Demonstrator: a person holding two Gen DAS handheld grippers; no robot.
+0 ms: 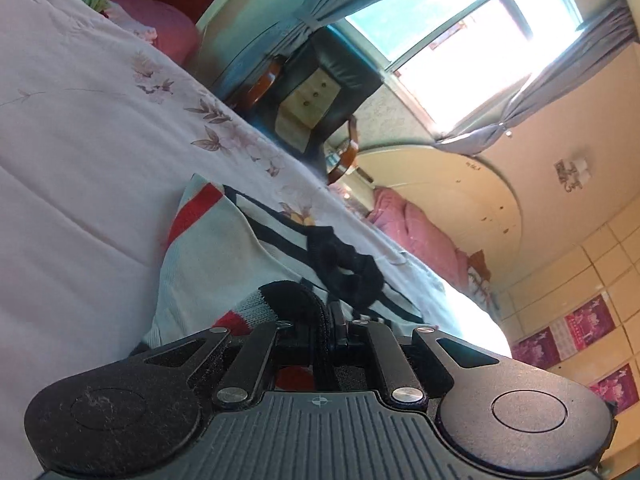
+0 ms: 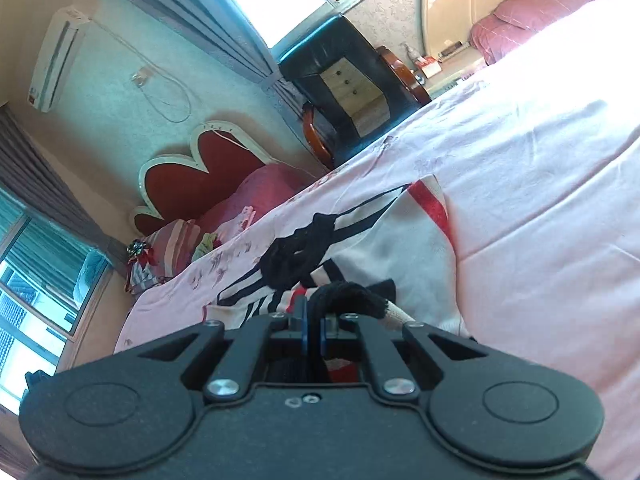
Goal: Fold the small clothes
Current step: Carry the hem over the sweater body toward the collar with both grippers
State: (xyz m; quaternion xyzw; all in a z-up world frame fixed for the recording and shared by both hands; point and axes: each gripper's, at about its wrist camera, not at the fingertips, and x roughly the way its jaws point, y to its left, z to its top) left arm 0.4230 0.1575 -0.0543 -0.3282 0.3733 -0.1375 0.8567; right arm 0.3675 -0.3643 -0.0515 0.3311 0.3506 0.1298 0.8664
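I'm low over a bed, its pale pink floral sheet (image 1: 80,128) creased and filling the frame, sunlit to white on the far side in my right view. On it lies the small striped sweater (image 1: 224,252), white with black and red bands, black neckline (image 1: 344,264) bunched in the middle. My left gripper (image 1: 326,320) has its fingers together, clamped on a black knit edge of the sweater with a grey and red striped fold just beside it. My right gripper (image 2: 314,320) is pinched too, fingers closed on a black ribbed cuff with a cream knit bit poking out to the side.

Room now: a bright window (image 1: 452,40) with grey curtains (image 1: 560,84), a black leather nightstand (image 1: 320,92) with cream drawers standing beside the bed, a pink quilt (image 1: 420,236) heaped against a curved cream headboard.

Only the left camera gives me the tiled wall with pink posters (image 1: 580,328) and a small sticker on the cream wall. Only the right camera catches the wall air conditioner (image 2: 56,60) with its dangling cable, the red heart-shaped headboard (image 2: 200,184), striped pillows (image 2: 172,248) with a ribbon bow beside them, and a second window (image 2: 32,280) down at the left edge. Little folded clothes by the red headboard show in both, green and pink, too small to name
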